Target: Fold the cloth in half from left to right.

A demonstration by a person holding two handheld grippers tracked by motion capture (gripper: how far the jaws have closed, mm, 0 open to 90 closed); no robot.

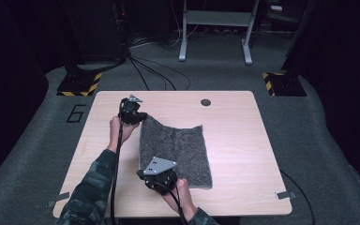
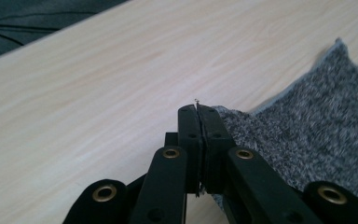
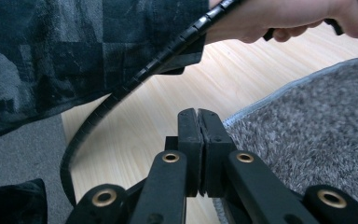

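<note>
Out on the pale wooden table, a mottled dark-grey felt-like cloth rectangle, coarse and speckled, with a thin lighter trim along its edge. Spread mostly flat across the middle of the table, nearer the front edge than the back, its right side and front right corner lying down on the wood. Left side lifted: far left corner raised and peaked, far edge sagging in a shallow curve toward the right. Left gripper at that far left corner, jaws pressed together on the cloth's tip, fabric spilling away to the right of the closed jaws in the left gripper view, bare table beyond and to the left. Right gripper at the near left corner, close to the table's front edge, jaws likewise clamped tight, cloth edge caught between them and running off to the right in the right gripper view. Beyond those jaws, a black ribbed cable, a dark patterned sleeve and the other hand above the wood.
</note>
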